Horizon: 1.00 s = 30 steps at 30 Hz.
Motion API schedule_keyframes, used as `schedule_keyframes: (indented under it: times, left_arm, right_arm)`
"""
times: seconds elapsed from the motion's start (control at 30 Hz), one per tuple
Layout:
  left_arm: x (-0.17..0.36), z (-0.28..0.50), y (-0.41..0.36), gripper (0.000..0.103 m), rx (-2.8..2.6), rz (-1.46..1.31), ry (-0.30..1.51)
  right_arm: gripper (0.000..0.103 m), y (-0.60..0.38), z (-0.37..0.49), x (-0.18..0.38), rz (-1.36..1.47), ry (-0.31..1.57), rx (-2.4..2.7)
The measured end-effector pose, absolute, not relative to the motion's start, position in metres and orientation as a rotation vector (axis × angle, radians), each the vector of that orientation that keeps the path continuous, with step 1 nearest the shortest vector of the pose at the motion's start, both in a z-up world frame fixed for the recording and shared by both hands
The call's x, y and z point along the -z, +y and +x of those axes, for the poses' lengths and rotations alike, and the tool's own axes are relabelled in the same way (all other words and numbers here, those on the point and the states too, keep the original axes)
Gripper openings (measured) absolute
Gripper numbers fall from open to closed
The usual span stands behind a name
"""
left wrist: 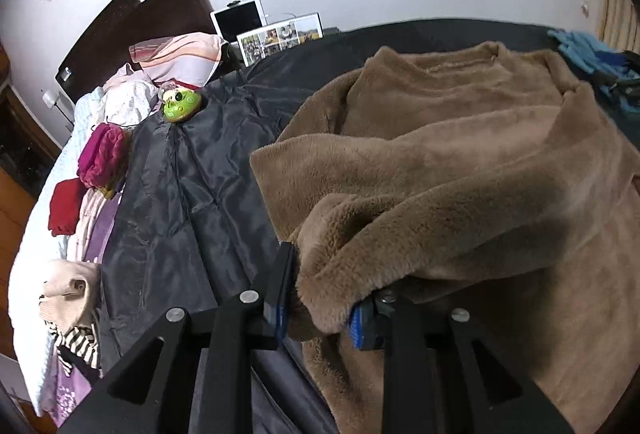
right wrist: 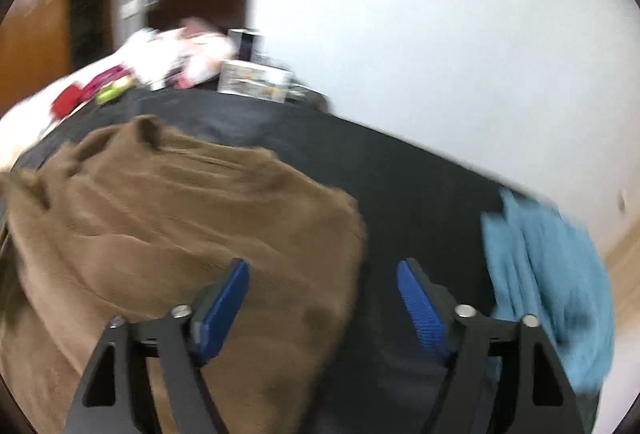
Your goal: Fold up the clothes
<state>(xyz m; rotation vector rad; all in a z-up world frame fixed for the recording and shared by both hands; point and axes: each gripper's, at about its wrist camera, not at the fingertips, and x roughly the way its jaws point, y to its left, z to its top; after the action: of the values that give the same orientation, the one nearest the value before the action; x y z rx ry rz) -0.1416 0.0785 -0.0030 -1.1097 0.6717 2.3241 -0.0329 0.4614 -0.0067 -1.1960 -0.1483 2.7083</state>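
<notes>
Two claws work over a bed covered by a dark grey sheet (left wrist: pixel 188 194). The left claw (left wrist: pixel 320 298) is nearly closed, its blue pads pinching the thick edge of a brown fleece sweater (left wrist: pixel 460 162), which bunches up between the fingers. The sweater lies spread on the sheet with its neckline toward the far side of the bed and one sleeve folded across its front.

The right claw (right wrist: pixel 322 298) stands wide apart with nothing between its blue pads (right wrist: pixel 224 298); it hangs above the sweater's near right edge (right wrist: pixel 180 218) and the bare sheet (right wrist: pixel 420 202) just beside it. This view is blurred.

A blue garment (right wrist: pixel 548 282) lies crumpled on the sheet to the right of the sweater, apart from it. Along the left side of the bed sit a green toy (left wrist: pixel 181 107), a magenta cloth (left wrist: pixel 102 154), a red cloth (left wrist: pixel 64 206), a beige garment (left wrist: pixel 70 290) and a striped one (left wrist: pixel 78 344). Near the dark wooden headboard (left wrist: pixel 136 22) rest a striped pink pillow (left wrist: pixel 180 56), a white tablet (left wrist: pixel 239 19) and a photo print (left wrist: pixel 280 36).
</notes>
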Motion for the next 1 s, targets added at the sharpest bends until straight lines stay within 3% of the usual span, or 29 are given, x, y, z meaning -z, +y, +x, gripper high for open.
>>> schedule_keyframes:
  times: [0.1, 0.23, 0.27, 0.33, 0.5, 0.6, 0.8, 0.87, 0.9, 0.93, 0.97, 1.0]
  left_arm:
    - [-0.008, -0.133, 0.073, 0.027, -2.343, -1.095, 0.667]
    - [-0.019, -0.126, 0.065, 0.027, -2.356, -1.100, 0.642]
    - [-0.021, -0.126, 0.065, 0.027, -2.356, -1.099, 0.638]
    - [-0.023, -0.125, 0.067, 0.027, -2.353, -1.097, 0.631]
    - [-0.014, -0.150, 0.082, 0.033, -2.391, -1.181, 0.629]
    - [-0.006, -0.172, 0.088, 0.048, -2.430, -1.260, 0.626]
    - [0.014, -0.205, 0.083, 0.052, -2.539, -1.433, 0.629]
    - [0.011, -0.201, 0.079, 0.052, -2.571, -1.425, 0.596]
    - [0.007, -0.198, 0.076, 0.054, -2.596, -1.416, 0.569]
    - [0.003, -0.195, 0.074, 0.054, -2.619, -1.402, 0.546]
    - [0.000, -0.192, 0.072, 0.054, -2.641, -1.386, 0.523]
    - [-0.004, -0.189, 0.070, 0.056, -2.662, -1.371, 0.499]
  right_arm:
    - [0.082, 0.454, -0.070, 0.028, -1.391, -0.122, -2.741]
    - [0.082, 0.483, -0.075, 0.050, -1.504, 0.138, -2.690]
    - [0.078, 0.491, -0.072, 0.052, -1.512, 0.209, -2.682]
    - [0.016, 0.496, -0.064, 0.053, -1.468, 0.126, -2.612]
    - [0.016, 0.512, -0.049, 0.050, -1.333, -0.034, -2.471]
    - [0.016, 0.526, -0.047, 0.052, -1.257, -0.132, -2.336]
    - [0.017, 0.553, -0.027, 0.043, -1.195, 0.134, -2.366]
    - [0.024, 0.535, -0.012, 0.023, -1.109, 0.186, -2.484]
    - [0.038, 0.522, -0.006, 0.010, -1.067, 0.209, -2.563]
    - [0.076, 0.512, -0.003, 0.001, -1.044, 0.222, -2.624]
    - [0.092, 0.497, -0.001, -0.009, -1.008, 0.217, -2.697]
    - [0.097, 0.481, 0.002, -0.019, -0.967, 0.208, -2.772]
